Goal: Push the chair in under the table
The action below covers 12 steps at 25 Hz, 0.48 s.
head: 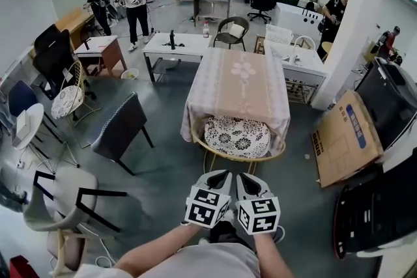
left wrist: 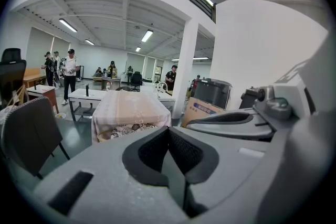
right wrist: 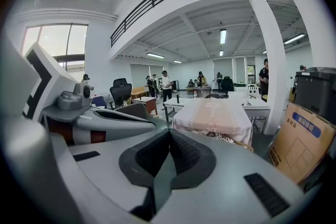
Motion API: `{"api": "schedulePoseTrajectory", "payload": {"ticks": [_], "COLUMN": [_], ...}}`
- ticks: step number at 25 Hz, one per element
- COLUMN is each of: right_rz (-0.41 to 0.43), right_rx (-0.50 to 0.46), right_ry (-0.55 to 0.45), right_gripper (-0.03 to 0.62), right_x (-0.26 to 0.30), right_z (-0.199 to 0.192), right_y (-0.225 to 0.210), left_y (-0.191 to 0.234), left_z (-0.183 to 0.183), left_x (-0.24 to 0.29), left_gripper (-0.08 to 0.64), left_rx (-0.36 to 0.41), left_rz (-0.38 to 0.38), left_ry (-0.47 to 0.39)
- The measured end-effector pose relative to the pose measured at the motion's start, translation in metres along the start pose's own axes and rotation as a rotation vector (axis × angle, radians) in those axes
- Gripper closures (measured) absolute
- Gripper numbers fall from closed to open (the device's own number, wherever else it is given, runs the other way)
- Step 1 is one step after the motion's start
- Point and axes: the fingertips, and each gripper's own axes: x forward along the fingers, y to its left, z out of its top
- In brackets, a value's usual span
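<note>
A rattan chair [head: 238, 138] with a black-and-white flowered cushion stands tucked under the near end of the table [head: 240, 84], which wears a pale pink cloth. The cloth's hem hangs over the chair's seat. Both grippers hover side by side in front of the chair, a little short of its rim and apart from it. My left gripper [head: 221, 175] is shut with nothing in it, and so is my right gripper [head: 243, 177]. In the left gripper view the table [left wrist: 126, 106] and cushion [left wrist: 127, 129] lie ahead; the right gripper view shows the table [right wrist: 214, 113] too.
A dark chair [head: 121, 129] stands left of the table, a grey armchair [head: 65, 195] nearer at left. A cardboard box [head: 345, 137] leans by a white pillar [head: 352, 29] at right, with black equipment [head: 378, 205] beside it. White desks and several people fill the back.
</note>
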Motion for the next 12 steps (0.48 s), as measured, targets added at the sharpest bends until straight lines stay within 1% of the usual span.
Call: {"api": "schedulePoseTrajectory", "payload": {"ticks": [3, 7, 12], "right_rz": [0.008, 0.004, -0.001], "right_rx": [0.016, 0.013, 0.009], "right_ry": [-0.005, -0.007, -0.004], "right_gripper": [0.589, 0.588, 0.589], "right_x": [-0.003, -0.006, -0.009], "right_z": [-0.002, -0.003, -0.004], "right_y": [-0.001, -0.003, -0.004], "left_y": [-0.006, -0.01, -0.014], "left_z": [0.0, 0.0, -0.003], "left_x": [0.0, 0.001, 0.0], "left_gripper": [0.557, 0.556, 0.557], "left_rx": [0.005, 0.021, 0.017], "left_rz": [-0.003, -0.001, -0.006], "left_ry": [0.002, -0.001, 0.01]}}
